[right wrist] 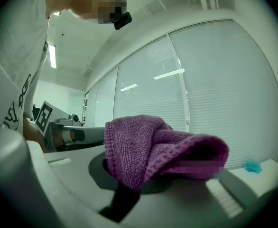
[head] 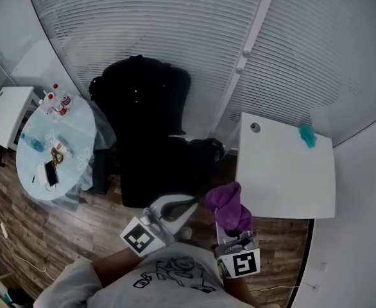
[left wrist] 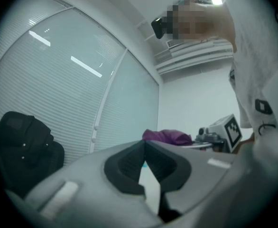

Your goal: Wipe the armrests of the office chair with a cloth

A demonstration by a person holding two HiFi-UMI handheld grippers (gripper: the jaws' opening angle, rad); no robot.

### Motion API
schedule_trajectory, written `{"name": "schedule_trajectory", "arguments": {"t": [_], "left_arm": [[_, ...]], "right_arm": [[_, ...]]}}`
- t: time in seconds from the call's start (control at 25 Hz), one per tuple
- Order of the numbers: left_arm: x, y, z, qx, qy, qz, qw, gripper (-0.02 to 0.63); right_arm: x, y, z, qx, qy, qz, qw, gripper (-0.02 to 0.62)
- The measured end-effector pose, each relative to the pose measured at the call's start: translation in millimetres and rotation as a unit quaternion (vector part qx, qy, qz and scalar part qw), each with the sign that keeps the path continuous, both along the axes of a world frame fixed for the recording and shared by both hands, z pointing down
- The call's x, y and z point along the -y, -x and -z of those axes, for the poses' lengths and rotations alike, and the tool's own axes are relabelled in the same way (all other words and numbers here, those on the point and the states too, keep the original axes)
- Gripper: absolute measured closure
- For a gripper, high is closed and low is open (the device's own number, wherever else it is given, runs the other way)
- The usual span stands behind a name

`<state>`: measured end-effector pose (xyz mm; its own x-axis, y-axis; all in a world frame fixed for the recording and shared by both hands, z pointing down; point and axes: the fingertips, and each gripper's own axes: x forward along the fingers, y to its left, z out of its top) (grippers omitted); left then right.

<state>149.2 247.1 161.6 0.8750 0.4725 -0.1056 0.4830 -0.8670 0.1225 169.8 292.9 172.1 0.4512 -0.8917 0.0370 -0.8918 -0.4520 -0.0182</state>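
Only the head view showed the round glass table [head: 47, 165] far left of both grippers, and the whole black office chair [head: 151, 133] ahead of them. The left gripper [head: 189, 203] had its jaws together on nothing, tips toward the chair seat; its own view caught the chair only at its left edge. Just right of it, the right gripper [head: 231, 228] was clamped on a bunched purple cloth [right wrist: 153, 146], apart from the chair. Further right stood a white desk [head: 284, 178].
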Motion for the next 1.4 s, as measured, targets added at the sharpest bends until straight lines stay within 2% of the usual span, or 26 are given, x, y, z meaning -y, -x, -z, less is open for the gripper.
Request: {"name": "schedule_trajectory", "arguments": {"t": [0.12,0.32,0.68,0.96,1.12,1.4], "left_arm": [[-1.7,7.0,1.3,0.003,-0.003,0.019,0.9998,0.606],[10.0,28.2,-1.4,0.01,0.007,0.075,0.9971,0.606],[39.5,76.3,-12.5,0.021,0.003,0.172,0.9848,0.606],[67.7,129.0,-0.4,0.02,-0.002,0.251,0.9677,0.606],[89.6,164.1,5.0,0.007,-0.007,0.302,0.9533,0.606],[128.2,229.4,7.6,-0.001,-0.007,0.359,0.9332,0.606]], "right_arm": [[1.7,7.1,-0.5,0.004,-0.002,0.024,1.0,0.557],[13.5,25.6,-9.7,0.008,0.009,0.08,0.997,0.557],[51.4,67.9,-12.0,-0.003,0.012,0.183,0.983,0.557],[88.1,123.2,0.8,-0.008,0.003,0.27,0.963,0.557],[112.7,160.0,10.8,-0.009,-0.011,0.319,0.948,0.557],[152.8,220.4,11.0,-0.026,-0.007,0.379,0.925,0.557]]}}
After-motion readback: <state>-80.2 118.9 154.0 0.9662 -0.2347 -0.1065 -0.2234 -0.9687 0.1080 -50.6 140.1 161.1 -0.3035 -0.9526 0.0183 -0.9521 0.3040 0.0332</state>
